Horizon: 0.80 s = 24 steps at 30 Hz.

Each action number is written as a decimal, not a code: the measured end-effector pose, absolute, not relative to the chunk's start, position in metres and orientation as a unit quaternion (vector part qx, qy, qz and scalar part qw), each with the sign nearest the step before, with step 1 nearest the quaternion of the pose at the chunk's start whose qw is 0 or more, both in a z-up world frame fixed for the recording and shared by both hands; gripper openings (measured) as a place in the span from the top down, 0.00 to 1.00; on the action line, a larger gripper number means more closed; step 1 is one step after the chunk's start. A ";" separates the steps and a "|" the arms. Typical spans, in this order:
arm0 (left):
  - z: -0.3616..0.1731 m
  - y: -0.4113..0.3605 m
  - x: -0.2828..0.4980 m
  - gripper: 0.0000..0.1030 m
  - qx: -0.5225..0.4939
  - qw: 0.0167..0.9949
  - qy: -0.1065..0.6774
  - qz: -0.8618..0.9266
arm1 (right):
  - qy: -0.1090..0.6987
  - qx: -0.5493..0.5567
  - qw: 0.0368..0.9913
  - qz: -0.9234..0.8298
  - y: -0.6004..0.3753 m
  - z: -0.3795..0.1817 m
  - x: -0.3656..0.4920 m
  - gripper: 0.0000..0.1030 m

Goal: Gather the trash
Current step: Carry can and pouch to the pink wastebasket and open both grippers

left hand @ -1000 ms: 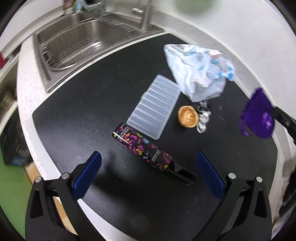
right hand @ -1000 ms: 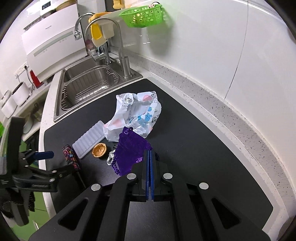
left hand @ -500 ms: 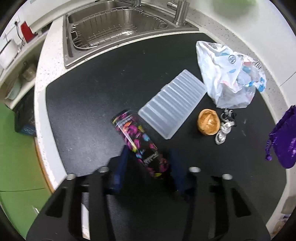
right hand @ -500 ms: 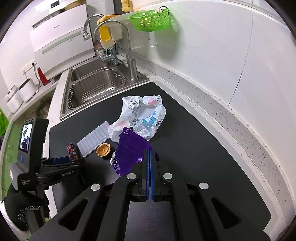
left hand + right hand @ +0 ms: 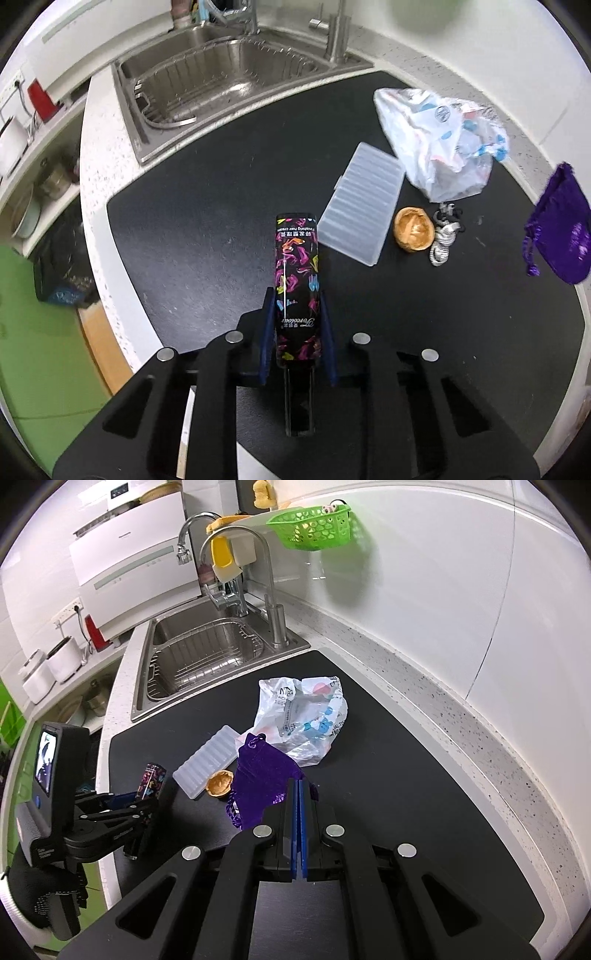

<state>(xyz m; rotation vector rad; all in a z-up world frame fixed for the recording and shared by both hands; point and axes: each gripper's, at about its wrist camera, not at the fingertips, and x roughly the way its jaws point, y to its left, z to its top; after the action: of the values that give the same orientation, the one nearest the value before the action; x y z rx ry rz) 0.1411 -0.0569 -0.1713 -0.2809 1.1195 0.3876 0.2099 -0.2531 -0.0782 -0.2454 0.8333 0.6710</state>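
Glossy printed tube (image 5: 296, 280); matt black mat (image 5: 192, 236); brushed steel sink (image 5: 221, 74); crinkled plastic bag (image 5: 443, 144).

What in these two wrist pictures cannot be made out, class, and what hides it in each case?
- Patterned tube, left wrist view: its lower end is hidden between the left tongs.
- Purple pouch, right wrist view: its gripped edge is hidden by the right tongs.
- Plastic bag, both views: contents too crumpled to tell.
- Green basket, left wrist view: blurred, cut off by the top edge.

Both wrist views look steeply down — share black mat (image 5: 192, 236) (image 5: 388, 775).
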 end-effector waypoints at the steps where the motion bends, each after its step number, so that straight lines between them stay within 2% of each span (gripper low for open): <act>1: -0.167 -0.058 0.140 0.78 -0.126 0.825 0.521 0.177 | 0.395 -0.116 0.854 0.319 -0.253 -0.077 0.209 1.00; 13: -0.108 -0.063 0.121 0.78 -0.086 0.867 0.475 0.124 | 0.378 -0.113 0.859 0.326 -0.242 -0.051 0.181 1.00; 24: -0.074 0.005 0.032 0.78 -0.101 0.878 0.445 0.147 | 0.367 -0.134 0.829 0.400 -0.156 -0.040 0.124 1.00</act>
<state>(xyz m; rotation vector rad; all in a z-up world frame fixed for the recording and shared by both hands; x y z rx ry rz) 0.0316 0.0049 -0.0743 -0.2104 0.9272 0.3064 0.1245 -0.1562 -0.0396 -0.2852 0.7789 0.8491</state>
